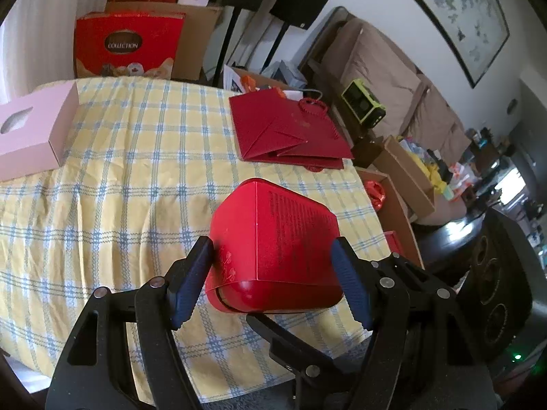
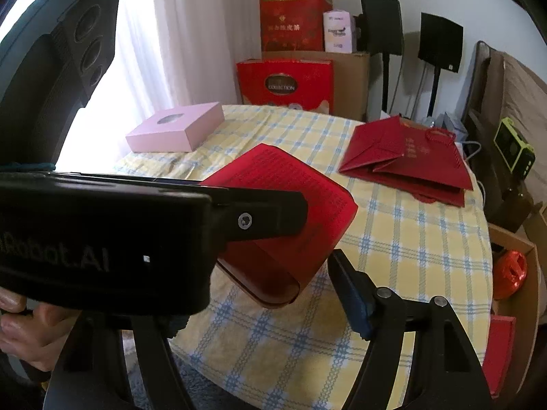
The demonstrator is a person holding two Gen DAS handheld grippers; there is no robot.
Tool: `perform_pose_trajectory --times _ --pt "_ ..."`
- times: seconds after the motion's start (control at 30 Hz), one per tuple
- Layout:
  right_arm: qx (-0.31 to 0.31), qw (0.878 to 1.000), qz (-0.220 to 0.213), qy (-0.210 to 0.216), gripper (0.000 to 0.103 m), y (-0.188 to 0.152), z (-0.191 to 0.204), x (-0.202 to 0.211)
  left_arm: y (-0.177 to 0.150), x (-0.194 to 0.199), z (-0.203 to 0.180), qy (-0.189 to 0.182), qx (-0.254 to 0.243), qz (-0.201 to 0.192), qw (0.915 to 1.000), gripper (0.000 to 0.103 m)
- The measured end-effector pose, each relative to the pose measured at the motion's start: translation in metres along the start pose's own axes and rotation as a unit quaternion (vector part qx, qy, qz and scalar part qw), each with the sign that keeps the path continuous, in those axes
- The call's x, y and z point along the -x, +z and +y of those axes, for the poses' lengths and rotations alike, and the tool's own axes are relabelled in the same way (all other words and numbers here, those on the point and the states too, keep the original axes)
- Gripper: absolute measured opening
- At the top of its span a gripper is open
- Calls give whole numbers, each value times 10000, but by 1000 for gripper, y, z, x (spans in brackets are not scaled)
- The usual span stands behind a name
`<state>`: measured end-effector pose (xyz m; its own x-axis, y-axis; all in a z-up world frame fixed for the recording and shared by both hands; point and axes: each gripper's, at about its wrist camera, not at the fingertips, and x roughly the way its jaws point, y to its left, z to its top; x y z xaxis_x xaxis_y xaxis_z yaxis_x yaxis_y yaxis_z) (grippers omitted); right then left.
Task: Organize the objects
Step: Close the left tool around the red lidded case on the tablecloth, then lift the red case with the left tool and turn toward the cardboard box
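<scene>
My left gripper point(image 1: 271, 253) is shut on a red box with rounded corners and printed text point(image 1: 273, 239), holding it tilted above the checked tablecloth point(image 1: 119, 188). In the right wrist view the same red box point(image 2: 290, 205) is held by the left gripper's black body point(image 2: 102, 239), which crosses the left of the frame. My right gripper point(image 2: 259, 294) is open and empty just below and right of the box; only its right finger point(image 2: 352, 290) shows, the left one is hidden. Flat red paper bags point(image 1: 290, 130) lie at the far right of the table point(image 2: 407, 160).
A pink box point(image 1: 30, 130) lies at the table's far left point(image 2: 174, 128). A red "Collection" box point(image 1: 126, 48) and cardboard boxes stand behind the table. Open cardboard boxes point(image 1: 403, 177) with red items sit off the right edge. A green device point(image 2: 514, 150) sits right.
</scene>
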<state>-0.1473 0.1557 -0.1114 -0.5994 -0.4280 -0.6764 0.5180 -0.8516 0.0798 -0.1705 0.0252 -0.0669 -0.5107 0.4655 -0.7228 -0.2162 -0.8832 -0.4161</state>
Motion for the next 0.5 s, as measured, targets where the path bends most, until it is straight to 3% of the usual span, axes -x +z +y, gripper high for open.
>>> perform_pose_trajectory --times 0.5 --pt "86 9995 -243 -155 73 5 5 26 3 21 -29 91 -261 -220 9994 68"
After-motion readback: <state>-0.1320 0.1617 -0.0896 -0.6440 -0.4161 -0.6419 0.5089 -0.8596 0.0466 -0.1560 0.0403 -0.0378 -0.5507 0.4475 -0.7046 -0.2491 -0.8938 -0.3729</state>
